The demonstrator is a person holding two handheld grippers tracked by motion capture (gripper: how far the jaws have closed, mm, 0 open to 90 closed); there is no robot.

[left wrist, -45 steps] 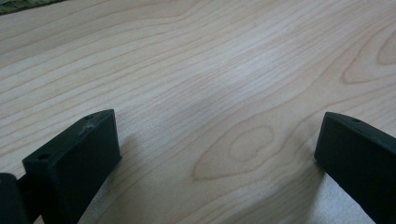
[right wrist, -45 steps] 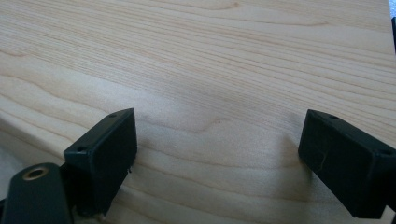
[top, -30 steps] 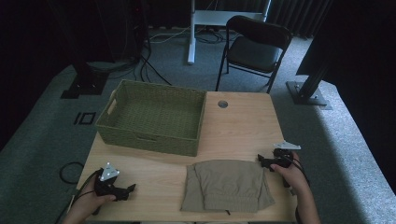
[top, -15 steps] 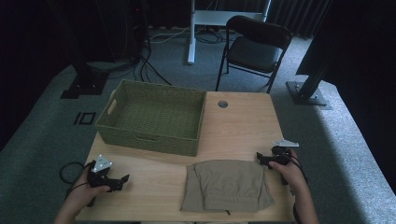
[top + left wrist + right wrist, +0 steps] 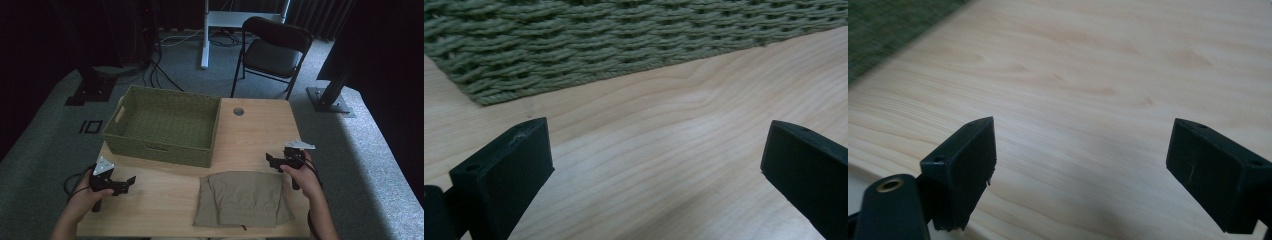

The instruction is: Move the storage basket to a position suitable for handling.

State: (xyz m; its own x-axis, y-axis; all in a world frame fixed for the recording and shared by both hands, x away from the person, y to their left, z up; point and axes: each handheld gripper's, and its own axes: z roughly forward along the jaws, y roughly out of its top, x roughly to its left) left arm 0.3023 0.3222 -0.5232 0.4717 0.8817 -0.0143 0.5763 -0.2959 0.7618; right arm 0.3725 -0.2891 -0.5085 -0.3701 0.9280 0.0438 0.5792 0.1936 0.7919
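gripper on the left [image 5: 129,181] hangs at the near-left corner of the pale wooden table [image 5: 250,130], jaws spread wide with nothing between them; compared with a second ago it has slid outward and back toward that corner, away from the cloth. just beyond it, the left gripper view shows bare wood and the woven wall of the sage-green rectangular wicker basket [image 5: 624,45], which stands empty at the far-left of the table [image 5: 165,125]. right of centre, along the near edge, lies the folded khaki fabric garment [image 5: 245,199], flat and squared, its waistband toward the person, touched by neither gripper. farther right, the right gripper [image 5: 272,161] hovers just past the garment's far-right corner, jaws also wide and empty, barely shifted over the same second; its own view looks across bare wood [image 5: 1088,100]. my reading: with both grippers drawn clear of the cloth, the folding looks finished, and the likely next step is lifting the garment across into the basket, which would need both grippers back at its edges.
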